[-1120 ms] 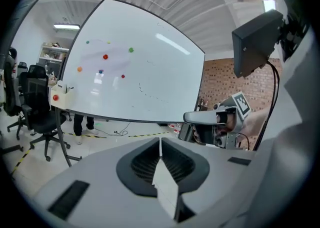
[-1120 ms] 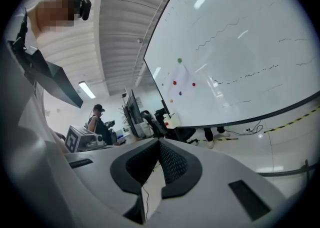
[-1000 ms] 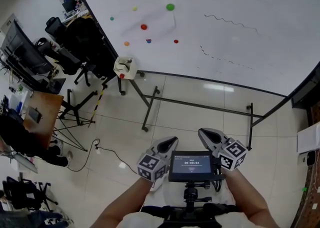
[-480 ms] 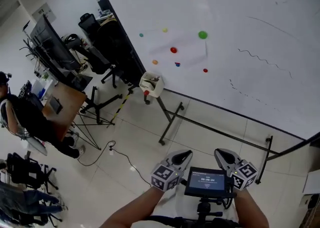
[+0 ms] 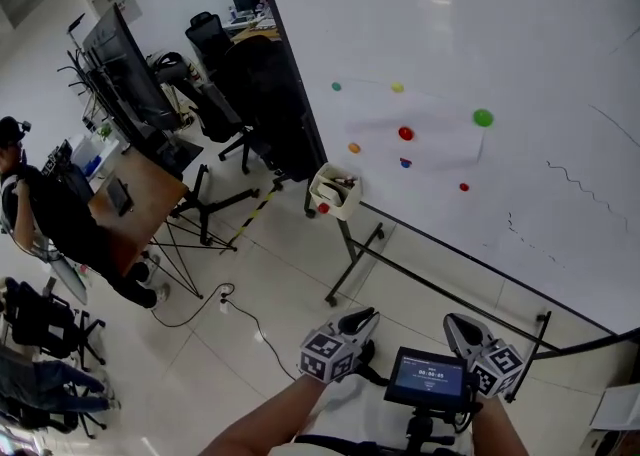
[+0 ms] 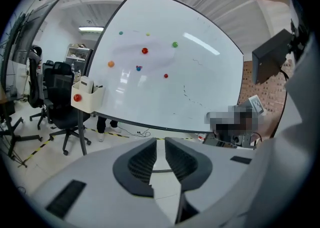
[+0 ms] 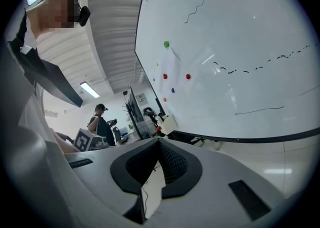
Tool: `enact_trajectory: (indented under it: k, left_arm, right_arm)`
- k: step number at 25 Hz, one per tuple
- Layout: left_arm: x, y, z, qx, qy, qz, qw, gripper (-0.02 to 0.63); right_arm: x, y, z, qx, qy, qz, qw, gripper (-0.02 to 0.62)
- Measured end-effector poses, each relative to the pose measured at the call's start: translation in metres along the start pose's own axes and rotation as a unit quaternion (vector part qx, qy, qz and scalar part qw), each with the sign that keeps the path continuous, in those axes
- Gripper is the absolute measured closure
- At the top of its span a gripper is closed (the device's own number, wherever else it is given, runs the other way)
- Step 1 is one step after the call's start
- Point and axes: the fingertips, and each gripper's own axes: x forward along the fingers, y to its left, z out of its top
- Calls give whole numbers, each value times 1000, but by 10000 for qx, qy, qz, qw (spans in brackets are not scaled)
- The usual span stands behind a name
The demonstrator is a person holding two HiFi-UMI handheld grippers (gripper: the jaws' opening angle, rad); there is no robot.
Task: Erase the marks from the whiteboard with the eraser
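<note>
One whiteboard (image 5: 500,24) stands on the far side of the floor. Its long axis runs left to right and its face is turned toward the two tongs. Two dark marks sit on its right part: a wavy line (image 5: 578,186) and, below it, a dashed line (image 5: 525,234). Seven round magnets (image 5: 483,117) are scattered over its left part. One white box (image 5: 335,192) hangs at the board's lower left corner, with an eighth, red magnet (image 5: 323,208) on its front.

The left tongs (image 5: 365,317) have just been opening and are released, with a narrow gap and nothing in it. The right tongs (image 5: 458,324) are clenched and empty. The eraser cannot be made out in any view.
</note>
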Motion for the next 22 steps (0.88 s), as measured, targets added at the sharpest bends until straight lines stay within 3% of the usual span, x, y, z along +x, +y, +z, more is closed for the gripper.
enact_trajectory:
  k: [4,8,12,16,19,22]
  left_arm:
    - [19,45,21,102,2,-167,9998,517]
    - [30,97,42,80,-97,-56,9999,483]
    - [35,158,55,49,-241,483,9985,394]
    - [38,224,81,222,-420,1213,9915,304]
    - [41,265,111,464,-646,1612,9837,275]
    - [51,295,128,532,-705,1713,9813,275]
  right_arm:
    - [52,-1,16,-139,67,-10,9999,575]
    - [95,-2,30,-217,152,-81,9996,575]
    - [130,-4,35,-291,261,-106,9992,575]
    - [156,-9,36,-314,253,-169,9990,575]
    - [166,-12,38,-258,195,-337,9989,575]
    - [175,-14,36,-206,117,-489,9985,575]
